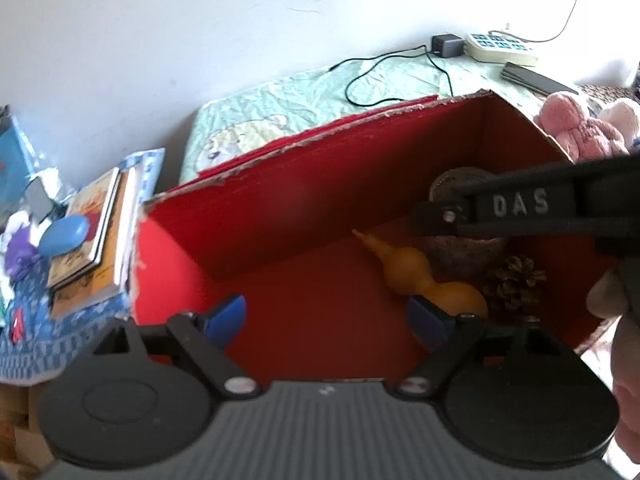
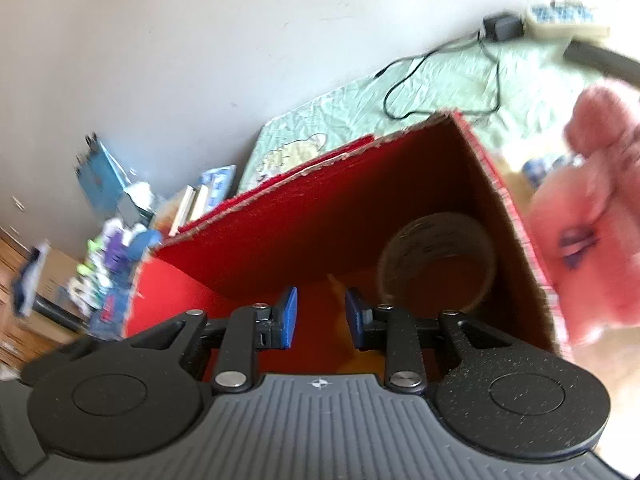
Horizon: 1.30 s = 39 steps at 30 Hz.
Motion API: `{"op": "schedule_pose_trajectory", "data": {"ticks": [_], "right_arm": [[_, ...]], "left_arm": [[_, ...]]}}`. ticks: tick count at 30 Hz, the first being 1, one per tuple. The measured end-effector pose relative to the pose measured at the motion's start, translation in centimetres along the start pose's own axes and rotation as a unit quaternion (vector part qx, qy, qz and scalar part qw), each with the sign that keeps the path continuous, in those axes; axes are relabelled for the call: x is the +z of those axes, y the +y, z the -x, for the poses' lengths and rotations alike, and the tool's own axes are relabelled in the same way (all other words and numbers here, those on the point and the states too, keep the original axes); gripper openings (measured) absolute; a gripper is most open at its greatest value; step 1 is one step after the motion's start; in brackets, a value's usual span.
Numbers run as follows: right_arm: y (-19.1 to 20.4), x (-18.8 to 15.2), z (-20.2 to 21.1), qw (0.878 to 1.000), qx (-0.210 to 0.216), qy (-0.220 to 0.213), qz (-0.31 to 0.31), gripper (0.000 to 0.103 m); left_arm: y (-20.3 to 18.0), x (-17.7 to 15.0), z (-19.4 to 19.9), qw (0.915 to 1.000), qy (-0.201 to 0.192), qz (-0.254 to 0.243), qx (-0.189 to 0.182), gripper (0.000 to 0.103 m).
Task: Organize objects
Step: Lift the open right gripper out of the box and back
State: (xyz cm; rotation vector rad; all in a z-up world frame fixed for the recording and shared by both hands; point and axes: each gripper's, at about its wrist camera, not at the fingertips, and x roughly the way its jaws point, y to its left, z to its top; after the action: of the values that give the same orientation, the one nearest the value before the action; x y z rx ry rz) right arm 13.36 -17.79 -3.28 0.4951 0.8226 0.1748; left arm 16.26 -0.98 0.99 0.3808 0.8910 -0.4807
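Note:
An open red cardboard box (image 1: 280,200) fills both views. Inside it lie an orange gourd (image 1: 424,276), a pine cone (image 1: 514,282) and a woven brown cup (image 1: 464,248) in the far right corner. My left gripper (image 1: 328,320) hangs open over the box floor with nothing between its blue pads; the right pad is near the gourd's bulb. My right gripper (image 2: 321,317) is open and holds nothing, just above the box interior near the woven cup (image 2: 436,260). Its black frame (image 1: 520,204) crosses over the cup in the left wrist view.
A pink plush toy (image 2: 592,208) sits right of the box. Stacked books (image 1: 96,236) with a blue oval case (image 1: 64,236) lie on the left. On the green quilt (image 1: 304,96) behind are a charger with cable (image 1: 446,46), a power strip (image 1: 502,48) and a dark flat device (image 1: 536,78).

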Motion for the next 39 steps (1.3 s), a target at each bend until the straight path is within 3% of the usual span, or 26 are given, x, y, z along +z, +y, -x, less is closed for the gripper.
{"op": "schedule_pose_trajectory", "data": {"ticks": [7,12,20,39], "right_arm": [[-0.2,-0.9,2.5,0.999,-0.010,-0.007,0.030,0.030],[-0.4,-1.7,4.6,0.999,-0.003,-0.025,0.044,0.043],[-1.0,-2.0,7.5,0.996,0.013,-0.059,0.068,0.053],[-2.2,-4.0,9.6,0.990,0.075,0.011,0.122,0.053]], "left_arm": [[-1.0,-0.9,2.6,0.9985,0.012,0.044,0.030,0.091],[-2.1,-1.5,4.6,0.9966,0.006,0.063,0.053,0.091],[-4.4,-1.9,6.7,0.9935,0.005,0.079,0.082,0.091],[-7.2,-3.9,7.7,0.9896,0.034,0.107,0.090,0.091]]}}
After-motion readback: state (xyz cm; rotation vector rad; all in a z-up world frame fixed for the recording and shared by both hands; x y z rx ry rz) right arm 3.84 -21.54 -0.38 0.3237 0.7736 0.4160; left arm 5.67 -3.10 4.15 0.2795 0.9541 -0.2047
